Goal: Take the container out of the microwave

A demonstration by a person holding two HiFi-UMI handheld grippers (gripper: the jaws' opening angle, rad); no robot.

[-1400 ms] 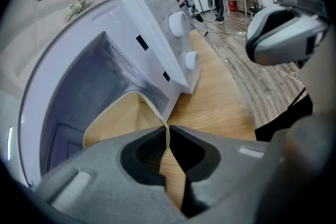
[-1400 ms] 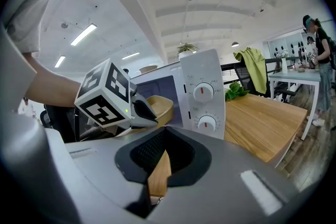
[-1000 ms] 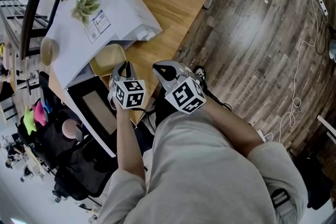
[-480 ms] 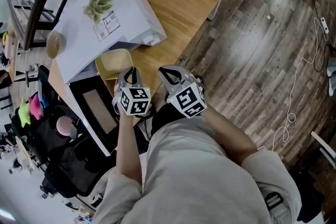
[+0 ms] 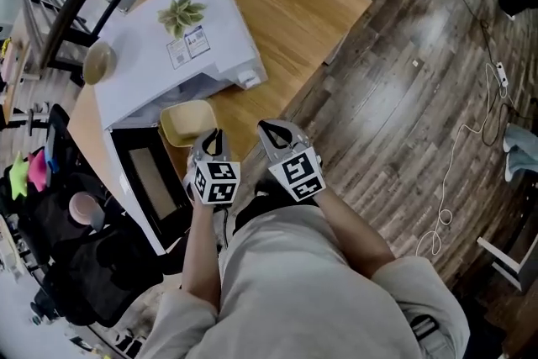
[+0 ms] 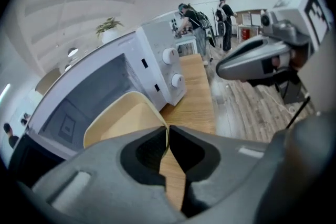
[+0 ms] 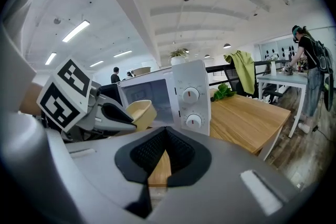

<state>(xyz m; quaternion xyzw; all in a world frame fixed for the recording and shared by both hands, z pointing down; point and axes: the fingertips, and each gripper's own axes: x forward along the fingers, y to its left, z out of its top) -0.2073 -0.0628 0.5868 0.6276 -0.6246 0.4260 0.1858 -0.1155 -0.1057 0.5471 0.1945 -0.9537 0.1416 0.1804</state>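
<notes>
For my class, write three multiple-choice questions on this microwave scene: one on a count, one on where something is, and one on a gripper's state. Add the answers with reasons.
1. How many round knobs are on the white microwave?
A. one
B. two
C. four

2. Where is the beige container?
A. inside the microwave
B. on top of the microwave
C. in the left gripper, in front of the microwave

3. How does the right gripper stand?
A. shut and empty
B. shut on the container
C. wide open

Answers:
1 B: the right gripper view shows two knobs, one above the other.
2 C: the left gripper's jaws pinch its rim outside the microwave.
3 A: its pads meet, with only the table showing beyond them.
</notes>
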